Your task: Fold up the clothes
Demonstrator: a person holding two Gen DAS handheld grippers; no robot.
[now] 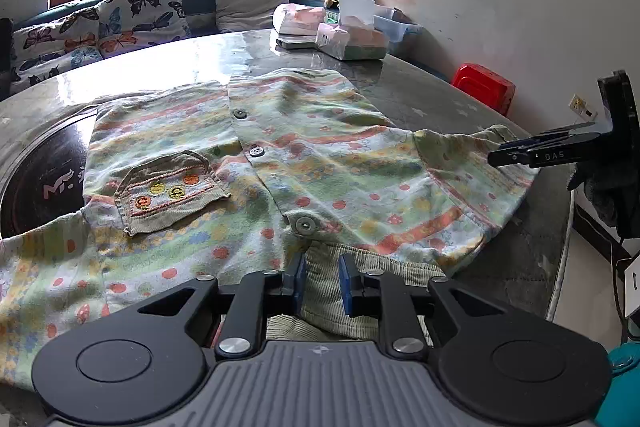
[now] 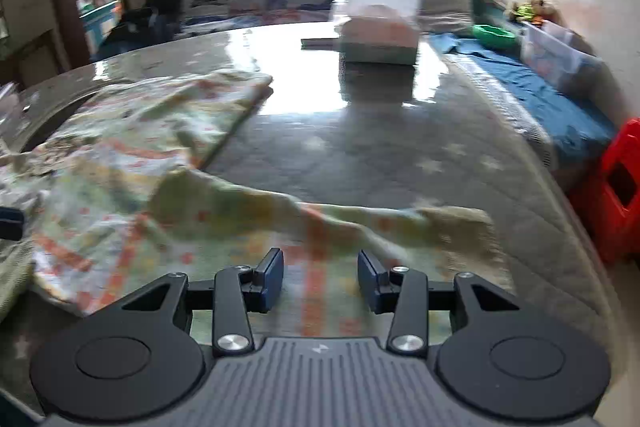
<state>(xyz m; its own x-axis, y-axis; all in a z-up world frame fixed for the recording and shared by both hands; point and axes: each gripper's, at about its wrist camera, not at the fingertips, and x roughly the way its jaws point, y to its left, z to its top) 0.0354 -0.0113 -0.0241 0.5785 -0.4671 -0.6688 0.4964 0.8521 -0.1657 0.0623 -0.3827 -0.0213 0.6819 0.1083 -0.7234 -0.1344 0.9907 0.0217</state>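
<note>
Cotton in pale green with orange stripes and dots, a small buttoned shirt (image 1: 280, 163) lies spread front-up across the middle of the grey stone table (image 1: 420, 87), one side over the dark round inset (image 1: 36, 171) near the table's left edge. We see three buttons down its placket and a ribbed pocket (image 1: 168, 191) sewn on the chest. Our left gripper (image 1: 322, 283) sits at the near edge of the table with its blue pads on either side of the ribbed olive collar (image 1: 332, 291); the pads stand close against the cloth, and we read them as clamped on it. One sleeve (image 2: 320, 215) stretches out toward the table's right edge. In the left wrist view our right gripper (image 1: 516, 157) reaches in from the right side just over that sleeve's cuff. Its own camera is blurred, but there the right gripper (image 2: 320, 281) shows its jaws plainly apart, with shirt fabric lying below the gap and nothing pinched between the pads. At the far edge of the table stands a tissue pack (image 1: 352, 43) with other packets beside it. Butterfly-print cushions (image 1: 100, 23) line the bench beyond the far left edge, and a red stool (image 1: 484, 87) stands off the right edge.
</note>
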